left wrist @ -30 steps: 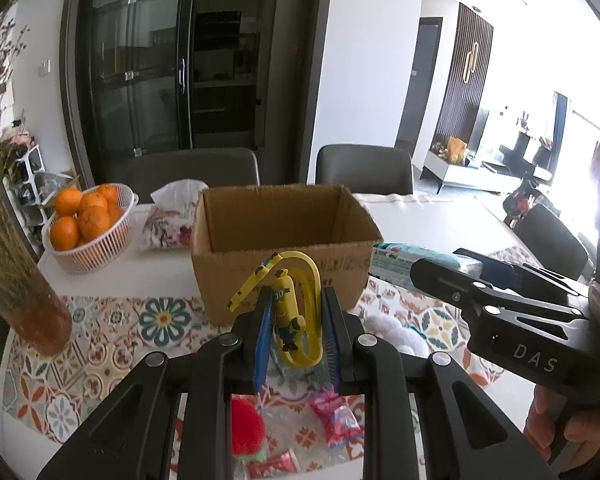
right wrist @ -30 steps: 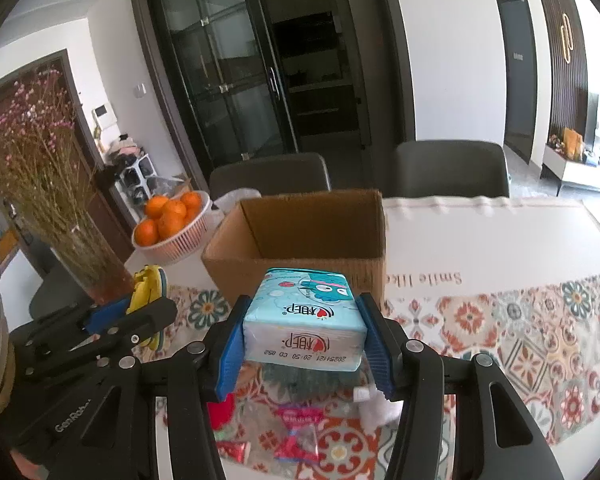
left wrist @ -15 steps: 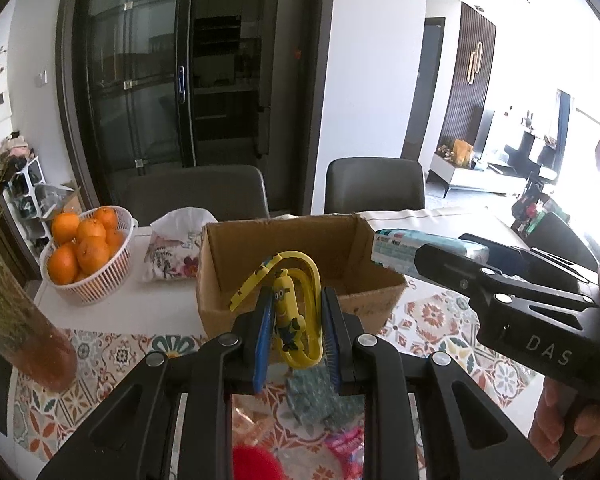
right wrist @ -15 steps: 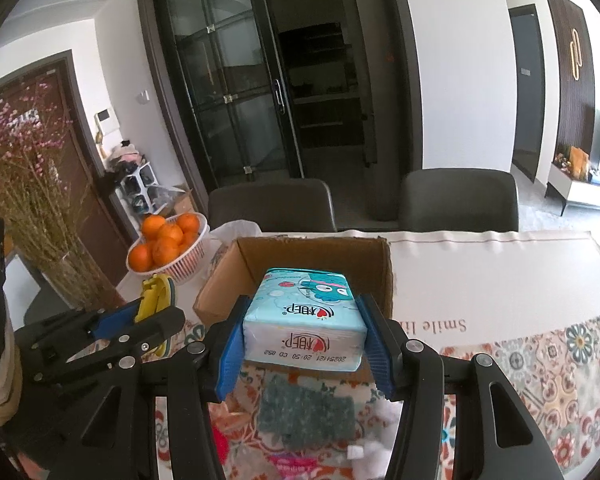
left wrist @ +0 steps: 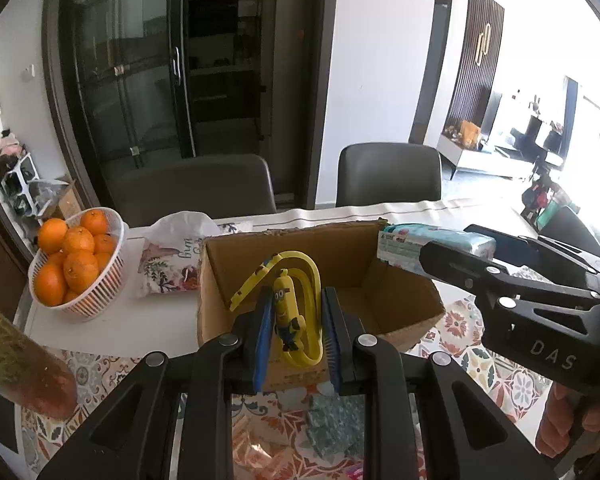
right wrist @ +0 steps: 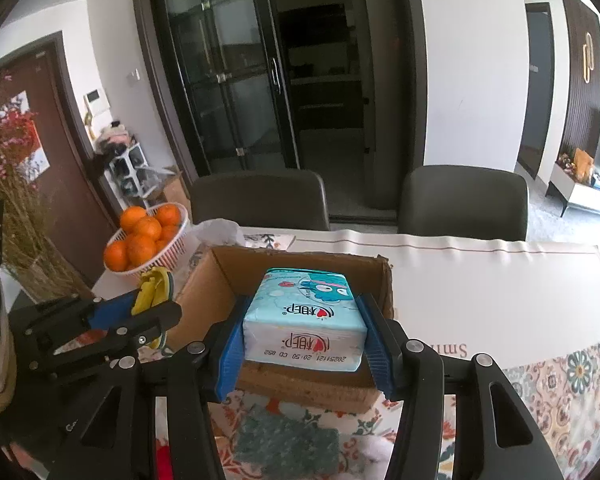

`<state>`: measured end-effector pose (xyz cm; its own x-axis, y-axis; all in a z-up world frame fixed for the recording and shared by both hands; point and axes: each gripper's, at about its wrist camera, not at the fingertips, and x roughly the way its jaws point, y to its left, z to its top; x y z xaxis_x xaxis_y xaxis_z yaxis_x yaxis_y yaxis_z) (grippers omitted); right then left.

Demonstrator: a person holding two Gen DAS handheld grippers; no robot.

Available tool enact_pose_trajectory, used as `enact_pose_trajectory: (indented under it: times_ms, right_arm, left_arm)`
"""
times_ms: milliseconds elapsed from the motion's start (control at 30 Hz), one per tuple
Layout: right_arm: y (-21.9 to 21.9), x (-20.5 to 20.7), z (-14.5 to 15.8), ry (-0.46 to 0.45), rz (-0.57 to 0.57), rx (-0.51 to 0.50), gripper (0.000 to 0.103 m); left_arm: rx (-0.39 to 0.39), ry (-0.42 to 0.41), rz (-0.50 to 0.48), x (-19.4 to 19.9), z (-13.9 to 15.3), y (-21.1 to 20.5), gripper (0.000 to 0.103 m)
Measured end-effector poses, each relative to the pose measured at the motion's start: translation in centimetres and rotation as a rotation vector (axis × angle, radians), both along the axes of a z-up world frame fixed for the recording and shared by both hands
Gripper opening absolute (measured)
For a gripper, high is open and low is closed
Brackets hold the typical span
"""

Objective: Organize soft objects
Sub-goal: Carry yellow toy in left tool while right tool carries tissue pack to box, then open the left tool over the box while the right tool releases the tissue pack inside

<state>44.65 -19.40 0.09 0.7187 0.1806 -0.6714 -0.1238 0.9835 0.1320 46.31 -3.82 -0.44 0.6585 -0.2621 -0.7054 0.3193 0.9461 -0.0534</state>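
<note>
Transport step in hand: left gripper (left wrist: 294,330) has its fingers clamped tight on a yellow banana-shaped toy (left wrist: 290,314), right gripper (right wrist: 302,346) has its fingers part-open and pressed on both sides of a light-blue tissue pack (right wrist: 304,314). Both items hang over the near rim of the open cardboard box (left wrist: 364,276) on the patterned surface (right wrist: 560,380). Judged next move: carry each load over the box's cavity, lower, then release; teal cloth (right wrist: 286,446) apparently waits in front.

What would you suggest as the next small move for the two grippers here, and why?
Probably carry both a little further over the cardboard box, then open. The left gripper is clamped on the yellow toy and the right gripper on the tissue pack, both near the box's front edge.
</note>
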Motion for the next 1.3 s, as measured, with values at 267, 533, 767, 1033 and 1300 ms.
enact_pose_trajectory:
  times_ms: [267,533,767,1033,1300]
  right_arm:
    - [-0.1,3.8,-1.7,0.090,0.009,-0.021,0.054]
    - [-0.2,6.5,-3.7,0.184,0.023,-0.042,0.054]
    - [-0.6,7.8,-4.9,0.247,0.002,-0.013,0.066]
    - [-0.5,7.0,-3.9,0.224,-0.034,-0.050,0.069]
    - [-1.0,4.6,-2.1,0.193,-0.086,-0.057,0.069]
  left_arm:
    - [0.043,0.084,-0.012,3.9,-1.5,-0.4,0.024]
    - [0.091,0.192,-0.039,6.5,-3.7,-1.1,0.025]
    - [0.075,0.263,-0.014,7.5,-5.0,-0.8,0.041]
    - [0.099,0.238,0.040,7.0,-4.3,-0.2,0.059]
    - [0.186,0.175,0.114,4.3,-1.7,0.3,0.067]
